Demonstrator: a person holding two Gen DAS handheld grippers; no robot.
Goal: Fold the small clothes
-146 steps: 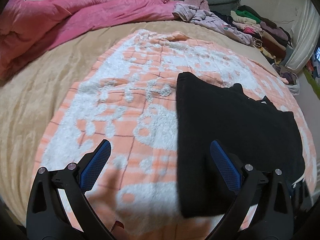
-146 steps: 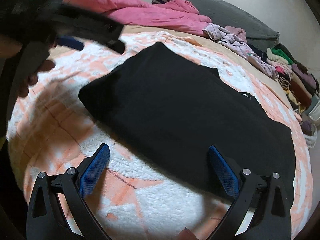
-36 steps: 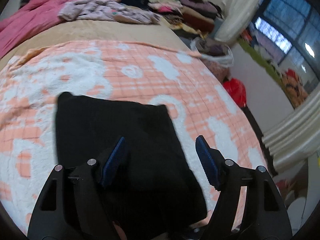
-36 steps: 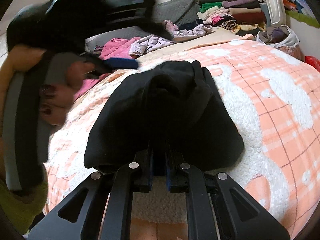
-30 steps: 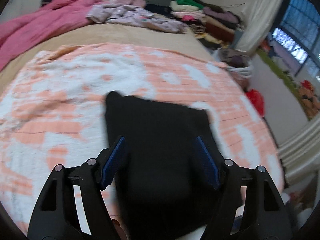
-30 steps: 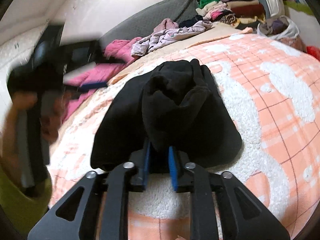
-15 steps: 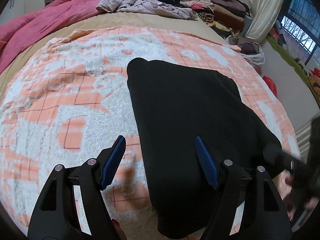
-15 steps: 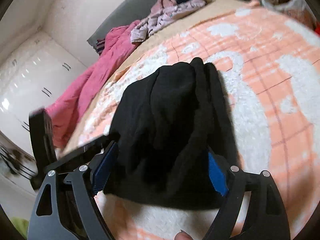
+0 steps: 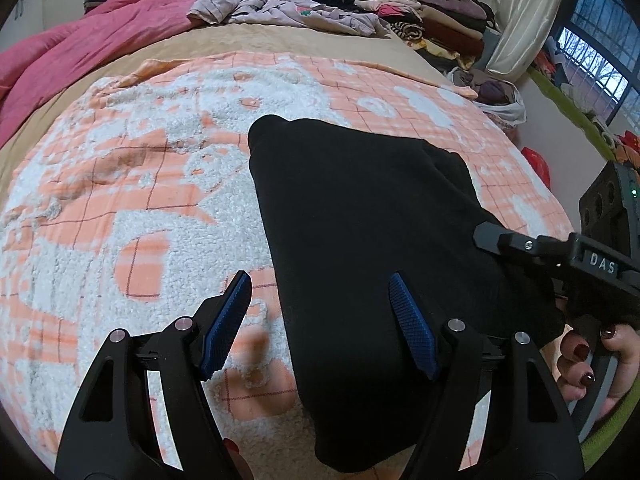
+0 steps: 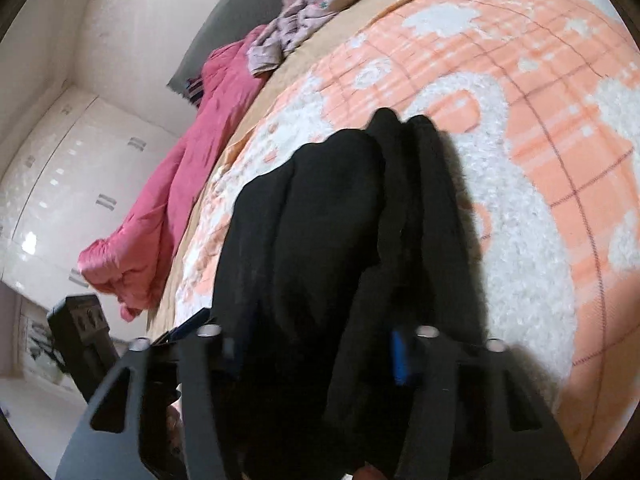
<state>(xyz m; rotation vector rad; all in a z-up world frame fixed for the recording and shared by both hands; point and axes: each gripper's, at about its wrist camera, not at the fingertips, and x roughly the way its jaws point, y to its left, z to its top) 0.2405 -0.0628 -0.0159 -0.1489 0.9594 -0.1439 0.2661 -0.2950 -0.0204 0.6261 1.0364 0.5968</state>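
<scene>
The black garment (image 9: 360, 216) lies folded on the orange-and-white blanket (image 9: 140, 184). The left gripper (image 9: 320, 320) hovers over the garment's near-left edge, jaws wide and empty, one pad over cloth, the other over blanket. At the garment's right edge, the right gripper (image 10: 316, 352) is closing, bunched cloth between its blurred fingers.

blanket (image 9: 120, 208) left free, clothes pile (image 9: 420, 12) far edge
</scene>
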